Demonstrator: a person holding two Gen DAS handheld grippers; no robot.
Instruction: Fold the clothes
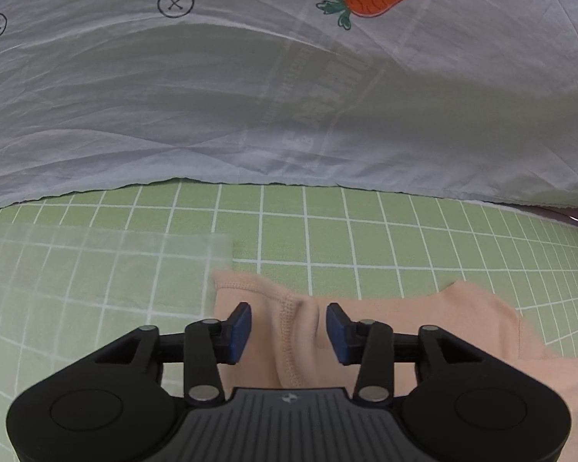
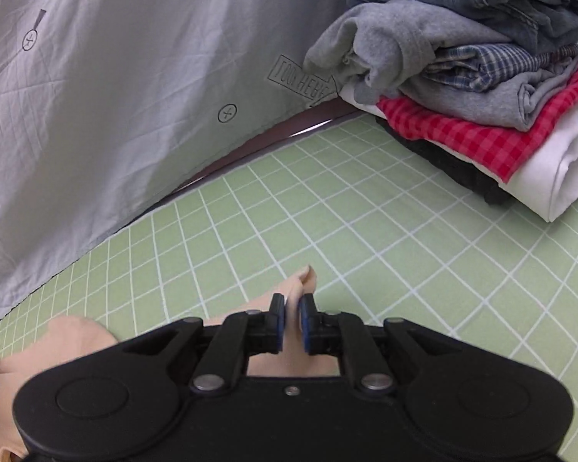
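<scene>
Two grippers share one garment. From your left wrist, the left gripper stands wide, its blue pads either side of a stitched seam of the peach-coloured stretchy garment; that cloth lies directly under and ahead of you on the green gridded mat, its long axis running off to your right; a clear plastic sheet lies to the left. From your right wrist, the right gripper is pinched narrow on a corner of the same garment, whose bulk trails back to your left; a stack of folded clothes sits well apart, ahead to the right. No container is in view.
</scene>
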